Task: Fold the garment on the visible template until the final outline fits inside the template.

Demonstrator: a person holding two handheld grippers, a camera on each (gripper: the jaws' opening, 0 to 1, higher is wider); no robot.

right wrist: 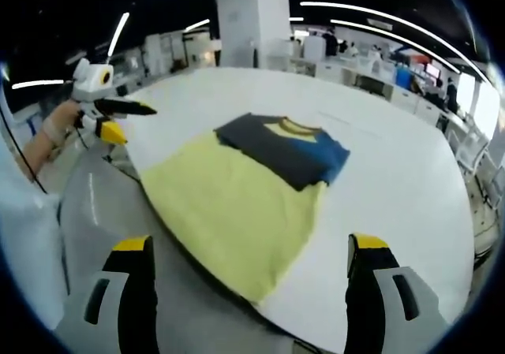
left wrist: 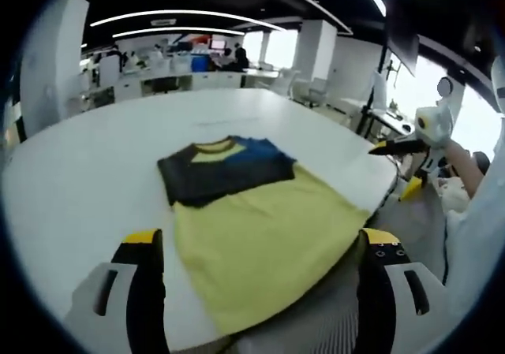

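Lying flat on big white table [left wrist: 71,180]: yellow shirt [left wrist: 260,247] with dark top part and blue patch, hem hanging a bit over near table edge. Left gripper [left wrist: 260,247] wide apart, grabbing nothing, above shirt hem. Right gripper [right wrist: 248,263] also wide apart, nothing in it. Template maybe under shirt, hard to see.

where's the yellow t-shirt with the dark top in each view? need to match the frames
Left gripper view: the yellow t-shirt with the dark and blue top lies centre, hem at the near edge of the white table, between that view's own jaws.
Right gripper view: the t-shirt lies centre-left, hem toward the table's near edge.
Shared landmark: the yellow collar at the far end.
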